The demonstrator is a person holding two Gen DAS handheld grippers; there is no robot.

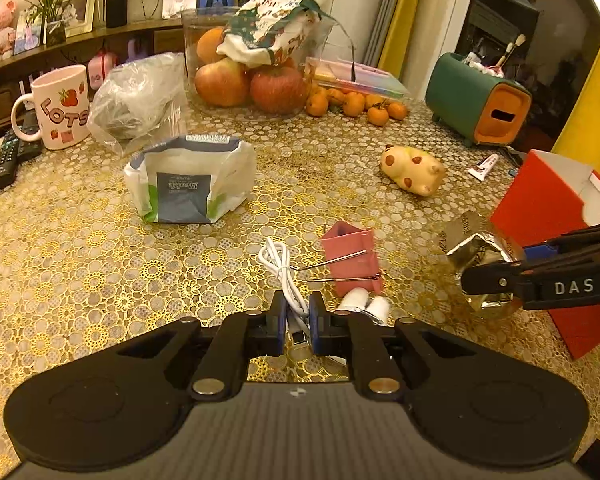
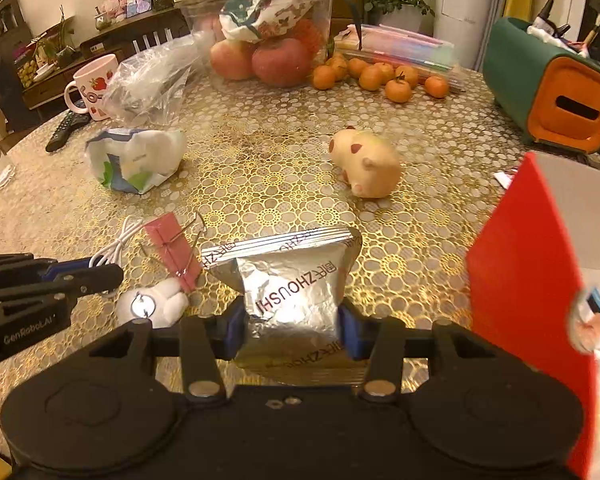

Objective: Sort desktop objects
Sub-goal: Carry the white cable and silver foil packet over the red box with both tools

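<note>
My left gripper (image 1: 296, 320) is shut on a coiled white USB cable (image 1: 278, 264), whose plug sits between the blue pads just above the gold lace tablecloth. A pink binder clip (image 1: 354, 258) and a white earbud-like object (image 1: 364, 304) lie right beside it. My right gripper (image 2: 292, 328) is shut on a silver foil packet (image 2: 296, 292), gripped by its sides. In the left wrist view that right gripper (image 1: 496, 266) holds the packet (image 1: 472, 246) in front of a red box (image 1: 540, 208). The left gripper (image 2: 96, 270) shows at the left of the right wrist view, next to the clip (image 2: 172, 248).
A tissue pack (image 1: 188, 184), a spotted pig toy (image 1: 412, 170), a small tube (image 1: 484, 166) and a crumpled plastic bag (image 1: 140, 96) lie on the table. Behind stand a strawberry mug (image 1: 60, 108), remotes (image 1: 8, 156), a fruit bowl (image 1: 256, 52), tangerines (image 1: 352, 104) and a green-orange holder (image 1: 476, 100).
</note>
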